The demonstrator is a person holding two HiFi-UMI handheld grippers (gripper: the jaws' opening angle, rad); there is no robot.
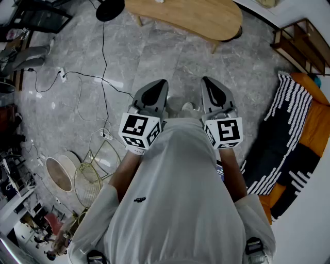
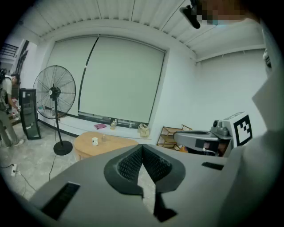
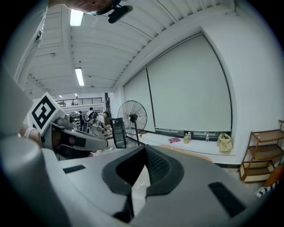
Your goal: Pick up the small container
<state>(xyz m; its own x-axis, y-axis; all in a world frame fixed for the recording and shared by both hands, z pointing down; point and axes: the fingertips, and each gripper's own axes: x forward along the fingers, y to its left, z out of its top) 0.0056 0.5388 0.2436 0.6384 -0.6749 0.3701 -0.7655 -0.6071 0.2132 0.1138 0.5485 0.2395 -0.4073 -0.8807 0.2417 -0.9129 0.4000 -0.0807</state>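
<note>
A small white container [image 2: 94, 141] stands on the oval wooden table [image 2: 100, 144], far ahead in the left gripper view, beside a small glass item. The same table [image 1: 191, 15] lies at the top of the head view. Both grippers are held close to the person's chest, side by side, pointing forward over the floor. My left gripper [image 1: 154, 90] [image 2: 142, 148] is shut with nothing in it. My right gripper [image 1: 211, 87] [image 3: 145, 150] is shut and holds nothing either. Each gripper's marker cube shows in the other's view.
A standing fan [image 2: 54, 95] is left of the table, its round base [image 1: 110, 9] on the grey stone floor. Cables [image 1: 82, 87] and wire baskets [image 1: 90, 178] lie at the left. A striped rug [image 1: 278, 134] and a wooden shelf [image 1: 301, 44] are at the right. People stand far off [image 3: 91, 116].
</note>
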